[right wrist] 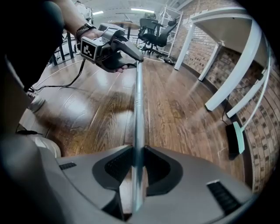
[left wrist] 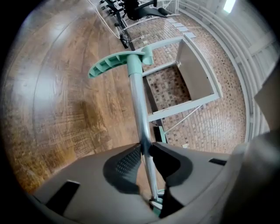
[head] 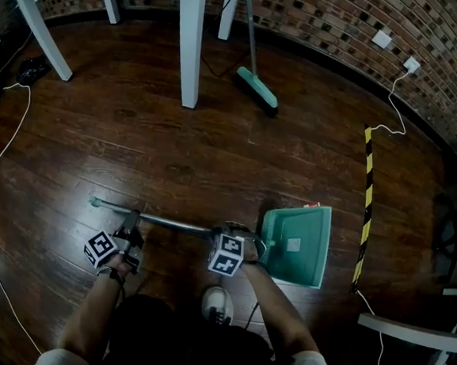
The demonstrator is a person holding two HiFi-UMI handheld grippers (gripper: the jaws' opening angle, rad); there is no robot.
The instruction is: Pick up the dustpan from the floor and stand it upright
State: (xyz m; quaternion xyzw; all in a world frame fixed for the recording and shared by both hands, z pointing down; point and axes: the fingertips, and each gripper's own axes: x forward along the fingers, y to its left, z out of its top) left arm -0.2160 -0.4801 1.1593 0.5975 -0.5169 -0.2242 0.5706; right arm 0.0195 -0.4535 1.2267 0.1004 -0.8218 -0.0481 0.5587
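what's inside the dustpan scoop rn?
The dustpan holds only a small pale patch, maybe a label; no debris visible. Part of its left edge is covered by the right gripper, shut on the handle.

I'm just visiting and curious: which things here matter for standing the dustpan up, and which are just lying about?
In the job: dustpan, its metal handle, left gripper, right gripper, jaws clamped on it.
Lying about: broom, striped tape, white cable, table leg.

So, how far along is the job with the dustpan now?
Done: both grippers are shut on the metal handle, the left gripper near its green end, the right gripper at its other end. In hand: the pickup; the dustpan lies about level, down at the floor. Left: lift it and stand it upright.
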